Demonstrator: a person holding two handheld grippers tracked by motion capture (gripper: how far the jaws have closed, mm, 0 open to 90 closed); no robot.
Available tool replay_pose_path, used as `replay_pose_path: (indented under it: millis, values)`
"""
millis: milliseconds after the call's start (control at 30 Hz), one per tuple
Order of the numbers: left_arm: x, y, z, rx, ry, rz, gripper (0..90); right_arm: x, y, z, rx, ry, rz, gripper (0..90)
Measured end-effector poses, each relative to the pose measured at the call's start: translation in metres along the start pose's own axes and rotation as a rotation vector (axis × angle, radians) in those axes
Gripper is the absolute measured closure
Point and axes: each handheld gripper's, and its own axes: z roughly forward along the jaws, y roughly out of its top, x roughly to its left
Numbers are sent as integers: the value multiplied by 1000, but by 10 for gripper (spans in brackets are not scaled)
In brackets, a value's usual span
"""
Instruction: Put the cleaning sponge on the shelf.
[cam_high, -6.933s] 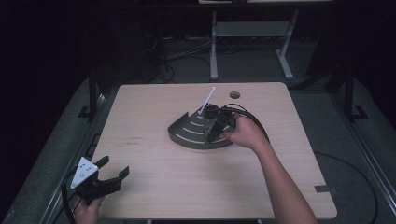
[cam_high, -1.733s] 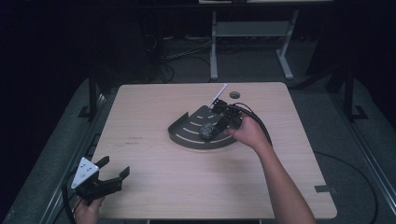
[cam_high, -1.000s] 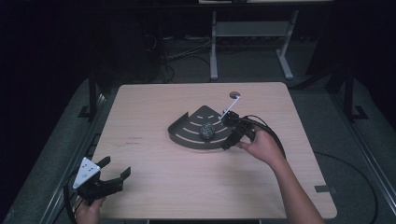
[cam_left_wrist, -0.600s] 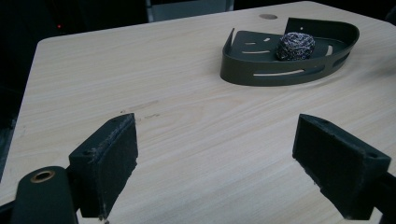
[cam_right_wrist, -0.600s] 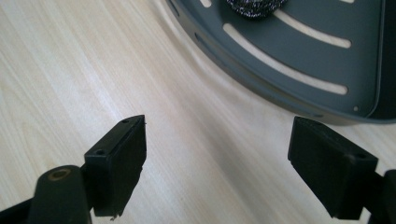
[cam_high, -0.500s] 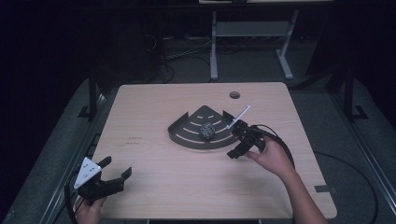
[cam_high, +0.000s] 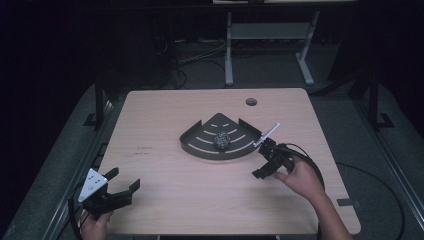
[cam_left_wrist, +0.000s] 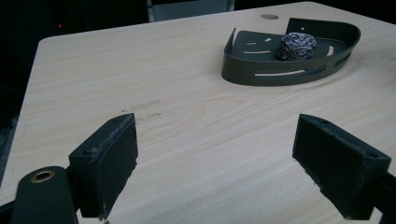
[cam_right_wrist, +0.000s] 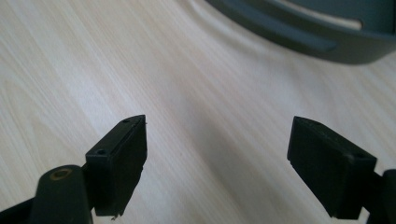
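Note:
A dark quarter-round tray (cam_high: 197, 145) with slots lies mid-table, and a steel-wool scrubber (cam_high: 222, 139) rests inside it. In the left gripper view the tray (cam_left_wrist: 261, 74) and scrubber (cam_left_wrist: 297, 45) sit far ahead. My left gripper (cam_high: 120, 186) hovers at the table's front left corner, open and empty, its jaws wide apart (cam_left_wrist: 219, 163). My right gripper (cam_high: 260, 160) is low over the wood just right of the tray, open with nothing between its pads (cam_right_wrist: 215, 163). The tray's curved wall (cam_right_wrist: 299, 37) crosses the top of the right gripper view.
A round cable hole (cam_high: 251, 101) sits near the table's far edge. Black cables trail off the right side by the hand (cam_high: 300, 177). A white stand (cam_high: 270, 35) is on the floor behind the table. Bare wood spans the front.
My right gripper let go of the scrubber in the tray, then drew back toward the front right, off the tray and down near the wood. The left gripper stayed put.

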Motion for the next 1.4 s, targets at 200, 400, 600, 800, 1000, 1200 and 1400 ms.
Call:
replay_pose_path:
  millis: [200, 400, 600, 800, 1000, 1200, 1400]
  values:
    - [-1, 0, 1, 0, 0, 1, 133, -2, -21, -4, -10, -6, 23, 195]
    - [0, 0, 0, 0, 4, 2, 133, -7, -42, -11, -26, -16, 54, 197]
    - [0, 0, 0, -1, 3, 3, 133, -9, -57, -17, -34, -31, 69, 200]
    - [-1, 0, 0, 4, 2, 7, 134, -9, -73, -21, -32, -38, 86, 200]
    - [-1, 0, 1, 4, 2, 7, 133, -9, -87, -23, -30, -41, 103, 198]
    - [-2, 0, 1, 3, 0, 8, 133, -7, -99, -27, -35, -50, 118, 196]
    - [-3, 0, 2, 6, -2, 13, 134, -2, -111, -32, -63, -50, 131, 188]
